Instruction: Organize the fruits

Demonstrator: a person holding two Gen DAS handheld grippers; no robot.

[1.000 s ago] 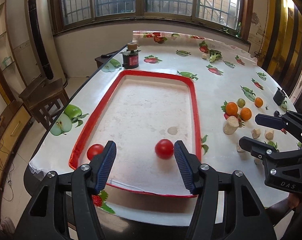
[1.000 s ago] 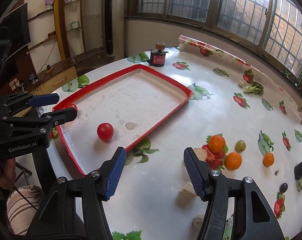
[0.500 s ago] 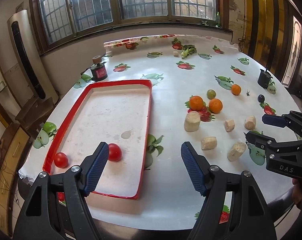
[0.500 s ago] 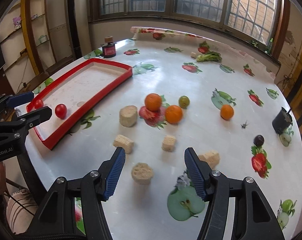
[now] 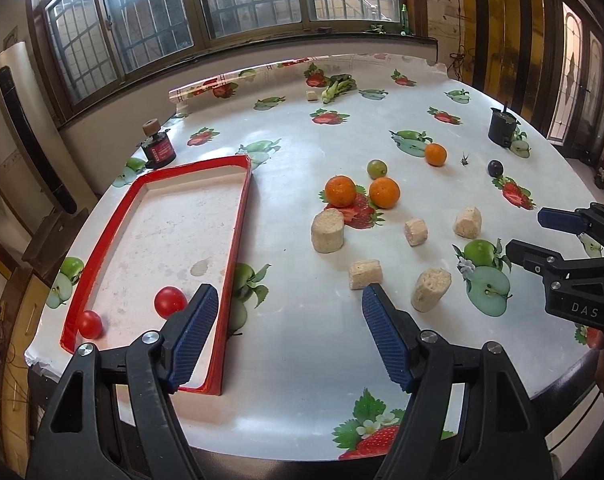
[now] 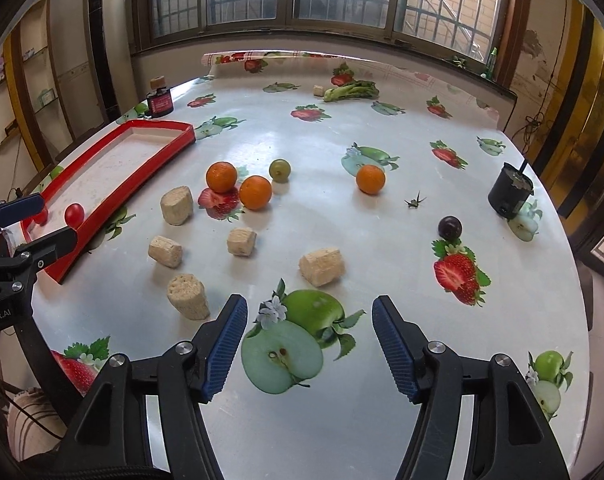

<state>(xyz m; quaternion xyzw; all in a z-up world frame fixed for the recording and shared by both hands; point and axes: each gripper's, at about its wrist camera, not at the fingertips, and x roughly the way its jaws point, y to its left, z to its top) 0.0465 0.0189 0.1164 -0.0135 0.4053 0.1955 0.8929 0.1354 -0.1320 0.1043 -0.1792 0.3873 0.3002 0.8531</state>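
A red-rimmed tray (image 5: 241,200) at the table's left holds two red tomatoes (image 5: 169,302) (image 5: 90,324). Loose on the cloth to its right lie three oranges (image 5: 340,191) (image 5: 384,192) (image 5: 435,154), a green fruit (image 5: 377,168) and a dark plum (image 5: 495,168). My left gripper (image 5: 287,300) hangs open and empty over the tray's near right corner. My right gripper (image 6: 310,308) hovers over a printed apple near the front edge; its jaws are opening with nothing between them. The plum (image 6: 450,227) and the nearest orange (image 6: 370,179) lie ahead of it.
Several beige sponge-like chunks (image 5: 327,231) are scattered among the fruits. A black jar with a cork (image 5: 157,148) stands behind the tray, a black cup (image 5: 502,128) at the far right, leafy greens (image 5: 336,88) at the back. A striped sleeve (image 6: 29,420) shows at lower left.
Both grippers have swung right, away from the tray toward the loose fruits. The left jaws have spread wider and left the tomato lying in the tray.
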